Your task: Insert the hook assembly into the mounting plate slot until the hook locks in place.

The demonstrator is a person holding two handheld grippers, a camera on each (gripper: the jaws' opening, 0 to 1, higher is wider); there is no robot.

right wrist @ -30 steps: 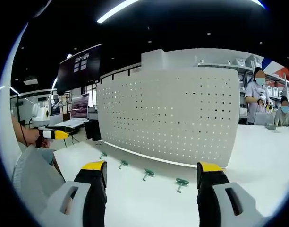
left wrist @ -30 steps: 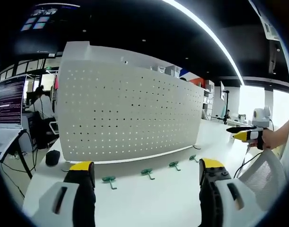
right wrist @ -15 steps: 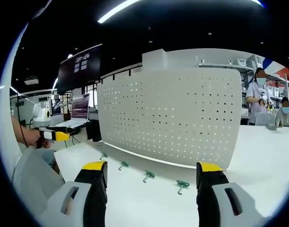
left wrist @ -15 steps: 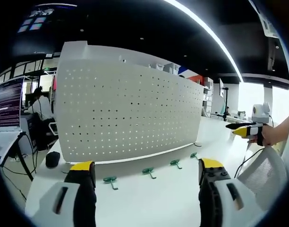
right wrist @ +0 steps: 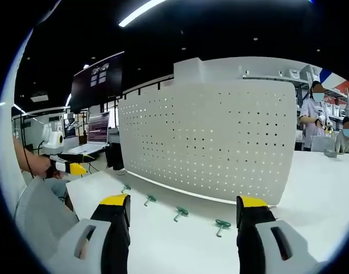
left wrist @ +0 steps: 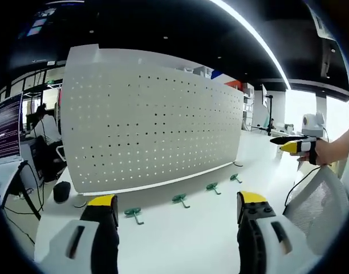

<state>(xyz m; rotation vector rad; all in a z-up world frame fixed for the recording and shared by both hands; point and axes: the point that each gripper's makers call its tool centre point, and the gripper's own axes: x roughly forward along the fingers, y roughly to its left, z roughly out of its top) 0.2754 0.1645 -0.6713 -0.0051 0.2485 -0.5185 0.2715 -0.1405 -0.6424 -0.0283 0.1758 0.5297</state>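
The left claw [left wrist: 173, 214] has two pale grey moulded jaws with black inner faces, yellow caps on the tips and a dark slot in each shell. The right claw [right wrist: 182, 216] looks alike. At 3 o'clock in the left gripper view, the far claw seems black with a yellow tip.

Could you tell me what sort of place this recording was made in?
Probably an open-plan lab or office: a white table with a pegboard, monitors, shelving and people at desks behind it.
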